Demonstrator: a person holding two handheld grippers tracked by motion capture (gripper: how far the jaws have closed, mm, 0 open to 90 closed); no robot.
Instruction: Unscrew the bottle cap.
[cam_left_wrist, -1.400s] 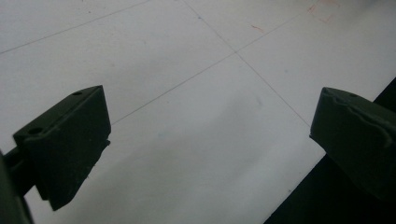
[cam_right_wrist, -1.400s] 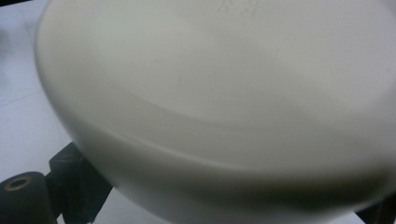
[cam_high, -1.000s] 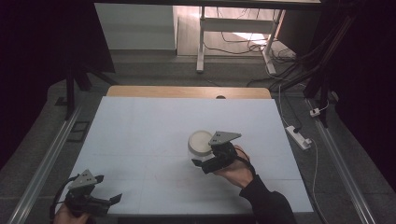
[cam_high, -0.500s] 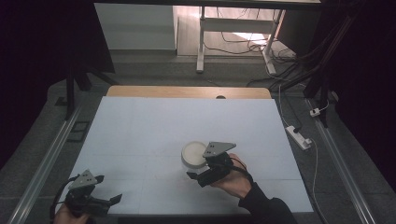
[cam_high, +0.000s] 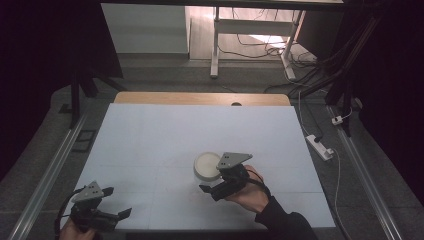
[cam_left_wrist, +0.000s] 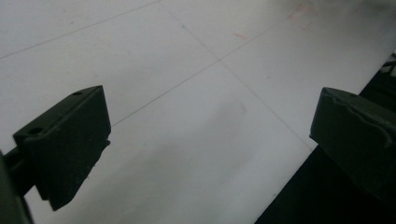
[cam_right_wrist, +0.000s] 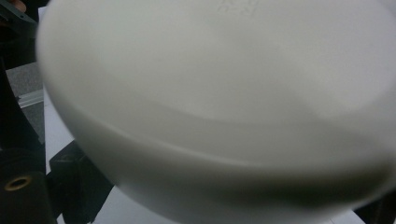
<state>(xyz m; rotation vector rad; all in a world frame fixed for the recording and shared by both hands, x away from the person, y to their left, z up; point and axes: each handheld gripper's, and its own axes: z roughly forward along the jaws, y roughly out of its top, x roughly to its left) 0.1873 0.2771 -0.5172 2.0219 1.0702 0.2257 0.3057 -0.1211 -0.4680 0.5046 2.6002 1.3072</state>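
A white round bowl (cam_high: 206, 165) is just right of centre on the white table top (cam_high: 165, 135), toward the near side. My right gripper (cam_high: 214, 181) is at its near right side, shut on it, with a hand behind. In the right gripper view the bowl (cam_right_wrist: 219, 93) is very close and blurred, and one black finger (cam_right_wrist: 70, 186) shows at its lower left. At the table's near left corner my left gripper (cam_high: 107, 212) stands open. Its two jaws are wide apart over bare table (cam_left_wrist: 187, 93) near the front edge, my left gripper (cam_left_wrist: 210, 140) holding nothing.
A wooden strip (cam_high: 200, 98) runs along the table's far edge. A white power strip (cam_high: 320, 146) with its cable lies on the floor to the right. Metal rails (cam_high: 55, 165) flank both sides. A white frame (cam_high: 250, 30) and cables stand beyond.
My right gripper has carried the bowl toward the near side and slightly left. The left gripper has stayed where it was, open.
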